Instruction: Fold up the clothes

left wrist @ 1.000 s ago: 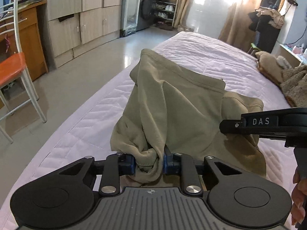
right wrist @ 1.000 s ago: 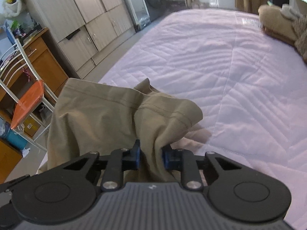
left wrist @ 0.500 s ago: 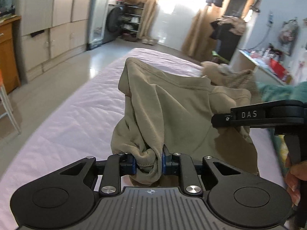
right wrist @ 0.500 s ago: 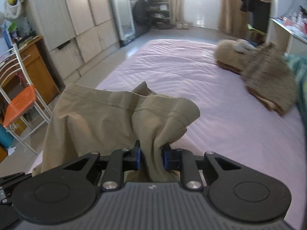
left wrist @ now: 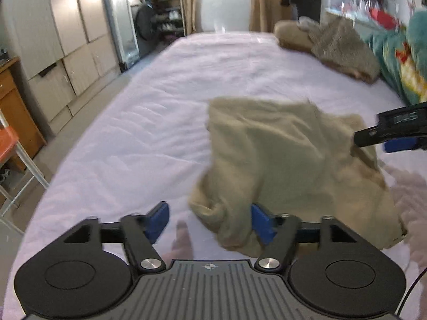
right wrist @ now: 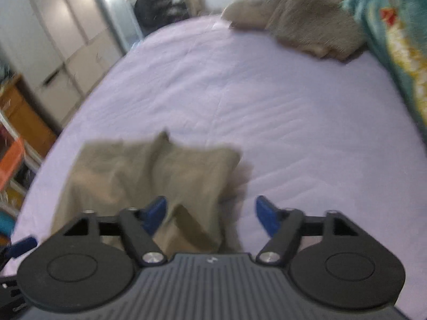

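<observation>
A crumpled olive-khaki cotton garment (left wrist: 288,165) lies in a loose heap on the pale lilac quilted bed (left wrist: 149,122), directly ahead of both grippers. The left gripper (left wrist: 209,221) stands wide open; its right blue pad touches the near fold of the cloth, while the left pad is clear over the bedcover. The right gripper (right wrist: 210,213) is likewise spread wide, gripping nothing, with the garment lying ahead and to its left. The heap's longer side appears to run across between the two grippers, so either could reach a near edge, the left seemingly closest. Motion blur softens both views.
</observation>
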